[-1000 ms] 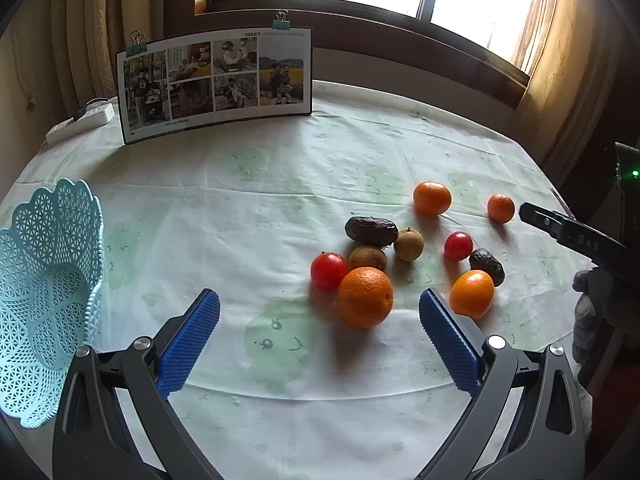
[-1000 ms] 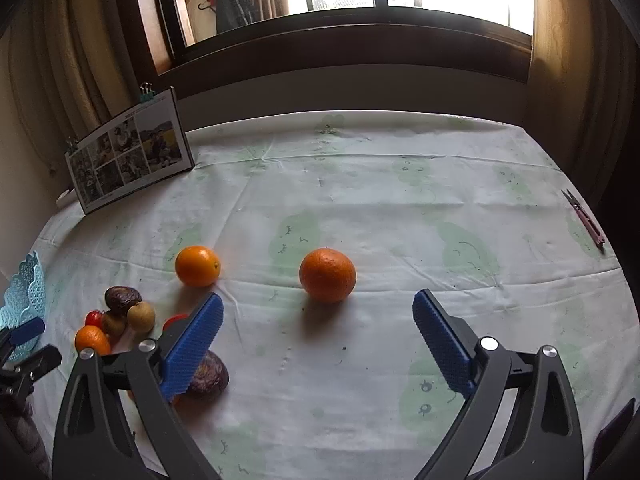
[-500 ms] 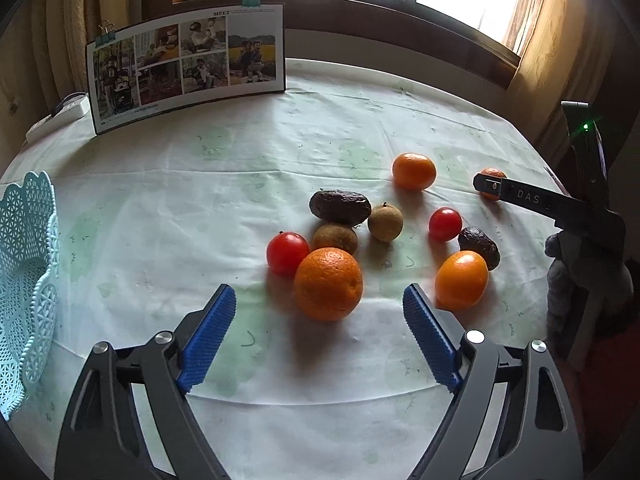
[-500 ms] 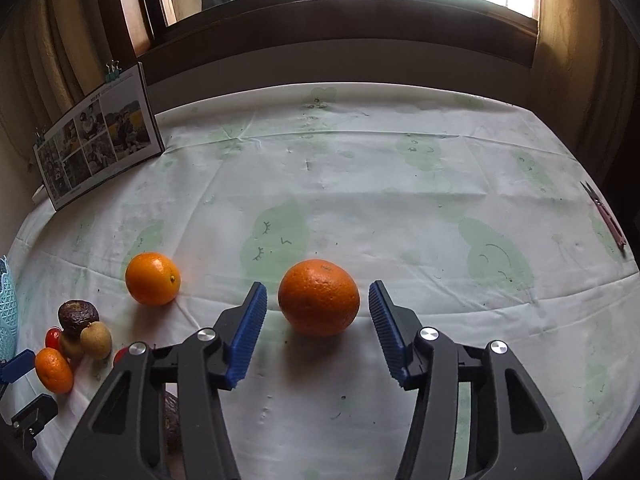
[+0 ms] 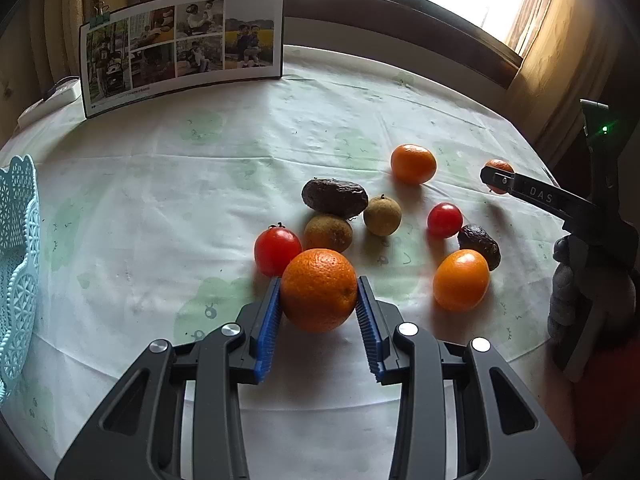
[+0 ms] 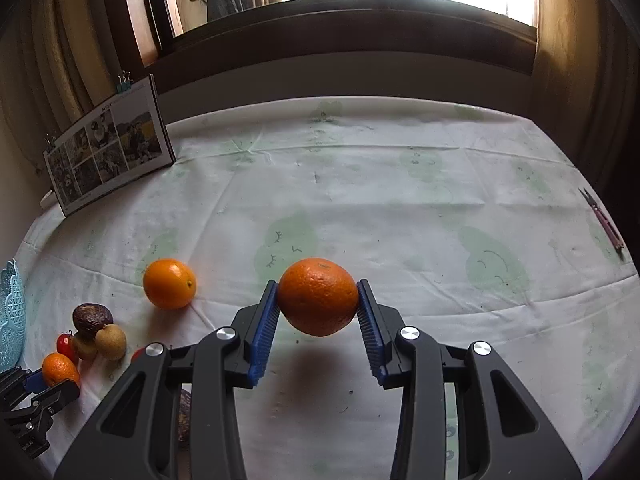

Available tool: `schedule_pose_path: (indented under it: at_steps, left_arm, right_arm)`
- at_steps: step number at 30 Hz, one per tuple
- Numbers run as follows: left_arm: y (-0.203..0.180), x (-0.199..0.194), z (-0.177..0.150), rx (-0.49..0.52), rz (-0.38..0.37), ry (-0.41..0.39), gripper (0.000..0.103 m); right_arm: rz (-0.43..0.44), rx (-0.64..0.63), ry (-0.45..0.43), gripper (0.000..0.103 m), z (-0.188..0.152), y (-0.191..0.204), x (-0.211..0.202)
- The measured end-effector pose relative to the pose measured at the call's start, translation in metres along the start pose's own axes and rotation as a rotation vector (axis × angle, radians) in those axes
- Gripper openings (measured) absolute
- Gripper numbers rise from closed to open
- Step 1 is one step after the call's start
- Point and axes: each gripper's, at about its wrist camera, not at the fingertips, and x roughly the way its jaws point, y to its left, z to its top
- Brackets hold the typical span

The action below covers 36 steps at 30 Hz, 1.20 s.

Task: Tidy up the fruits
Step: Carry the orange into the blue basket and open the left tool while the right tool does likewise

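Two grippers each grip one orange. The left gripper (image 5: 318, 300) has its jaws closed partway, both blue pads pressed on the sides of a large orange (image 5: 319, 289) that sits at the near edge of the fruit cluster on the table (image 5: 160, 184), touching or just in front of a tomato (image 5: 277, 250). The right gripper (image 6: 318, 308) is likewise closed partway on a second orange (image 6: 318, 296), with a shadow on the cloth beneath it; whether it is lifted clear I cannot tell.

Counted in the left view: five orange fruits, including the held one and a far one (image 5: 497, 168) half hidden behind the right gripper; two tomatoes, the second (image 5: 444, 219) further right; two dark wrinkled fruits (image 5: 334, 197) (image 5: 479, 245); two small brown round fruits (image 5: 328, 233) (image 5: 382, 215). One pale blue basket (image 5: 18, 264) stands at the left edge, well apart from the fruit. One photo board (image 5: 182, 42) stands at the back.
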Motion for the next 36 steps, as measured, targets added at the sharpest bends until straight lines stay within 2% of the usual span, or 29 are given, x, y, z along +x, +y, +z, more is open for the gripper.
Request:
schedule_pose_path:
  at_steps: [9, 12, 17, 26, 36]
  left_arm:
    - [0.021, -0.043, -0.001, -0.027, 0.013, -0.087, 0.038]
    - [0.036, -0.064, 0.0, -0.048, 0.045, -0.137, 0.038]
    - [0.076, -0.102, 0.001, -0.106, 0.139, -0.22, 0.038]
    - [0.151, -0.133, -0.011, -0.213, 0.287, -0.284, 0.038]
    - [0.199, -0.149, -0.027, -0.26, 0.344, -0.296, 0.039]
  right_arm:
    - [0.064, -0.017, -0.062, 0.039, 0.003, 0.029, -0.038]
    - [0.101, -0.041, -0.074, 0.039, 0.004, 0.05, -0.048]
    - [0.175, -0.093, -0.078, 0.039, 0.004, 0.095, -0.058]
    - [0.311, -0.201, -0.055, 0.039, -0.005, 0.192, -0.065]
    - [0.436, -0.319, -0.009, 0.039, -0.02, 0.293, -0.063]
